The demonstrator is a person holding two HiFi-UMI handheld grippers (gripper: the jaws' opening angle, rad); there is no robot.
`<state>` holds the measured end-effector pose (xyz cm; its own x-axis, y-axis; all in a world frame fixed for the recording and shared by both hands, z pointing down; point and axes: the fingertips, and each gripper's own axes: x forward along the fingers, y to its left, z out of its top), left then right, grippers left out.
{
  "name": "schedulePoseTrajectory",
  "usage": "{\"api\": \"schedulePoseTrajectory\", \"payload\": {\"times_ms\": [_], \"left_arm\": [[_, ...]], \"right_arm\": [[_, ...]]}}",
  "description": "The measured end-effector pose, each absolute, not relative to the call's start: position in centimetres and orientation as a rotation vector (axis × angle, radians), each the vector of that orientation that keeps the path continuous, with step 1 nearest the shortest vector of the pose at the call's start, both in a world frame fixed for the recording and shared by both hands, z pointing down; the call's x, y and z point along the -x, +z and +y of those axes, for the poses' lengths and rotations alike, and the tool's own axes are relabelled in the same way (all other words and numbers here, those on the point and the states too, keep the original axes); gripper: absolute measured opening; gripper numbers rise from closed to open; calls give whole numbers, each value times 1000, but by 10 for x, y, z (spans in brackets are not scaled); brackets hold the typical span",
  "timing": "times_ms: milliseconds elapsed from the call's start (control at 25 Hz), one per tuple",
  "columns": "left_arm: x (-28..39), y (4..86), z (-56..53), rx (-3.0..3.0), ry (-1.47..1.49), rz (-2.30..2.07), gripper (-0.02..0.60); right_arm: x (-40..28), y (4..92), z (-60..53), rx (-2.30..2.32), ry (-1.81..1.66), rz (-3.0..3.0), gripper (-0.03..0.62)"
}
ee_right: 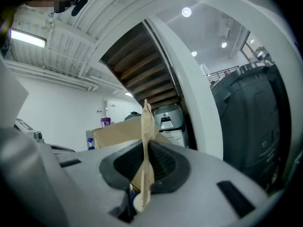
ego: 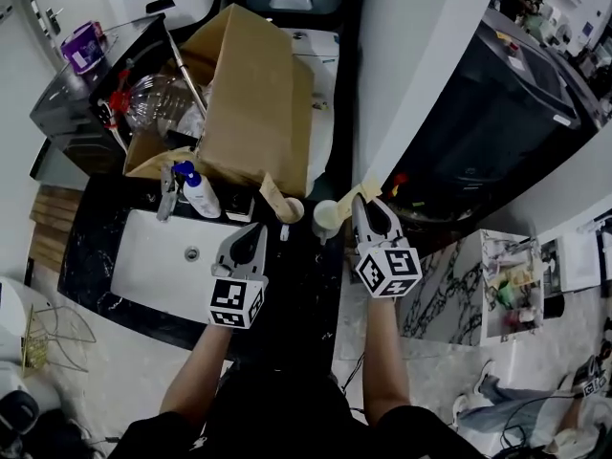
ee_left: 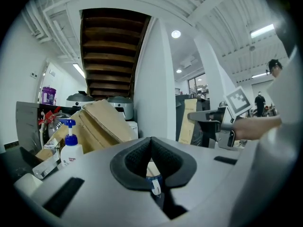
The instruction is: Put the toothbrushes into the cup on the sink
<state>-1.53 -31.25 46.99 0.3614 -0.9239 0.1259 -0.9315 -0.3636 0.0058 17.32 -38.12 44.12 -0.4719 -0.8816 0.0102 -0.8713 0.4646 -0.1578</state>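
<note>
My right gripper is shut on a tan paper-wrapped toothbrush, which stands upright between the pads and pokes out above them. A pale cup sits on the black counter just left of it. A second tan cup beside it has a tan paper pack leaning in it. Over the counter's front, right of the white sink, my left gripper is shut, with nothing sticking out of its jaws.
A big cardboard box leans behind the cups. A blue-capped pump bottle and a faucet stand at the sink's back edge. A white pillar, a dark machine and a marble shelf are to the right.
</note>
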Motion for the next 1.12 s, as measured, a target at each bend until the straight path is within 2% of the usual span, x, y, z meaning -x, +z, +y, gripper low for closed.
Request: {"api": "schedulePoseTrajectory", "payload": {"times_ms": [600, 1120], "left_arm": [[13, 499, -324, -2447, 237, -1736, 5], [14, 512, -324, -2429, 274, -1725, 5]], "right_arm": [[-164, 514, -416, 1553, -423, 2640, 34], [-161, 541, -418, 1549, -536, 2609, 34]]}}
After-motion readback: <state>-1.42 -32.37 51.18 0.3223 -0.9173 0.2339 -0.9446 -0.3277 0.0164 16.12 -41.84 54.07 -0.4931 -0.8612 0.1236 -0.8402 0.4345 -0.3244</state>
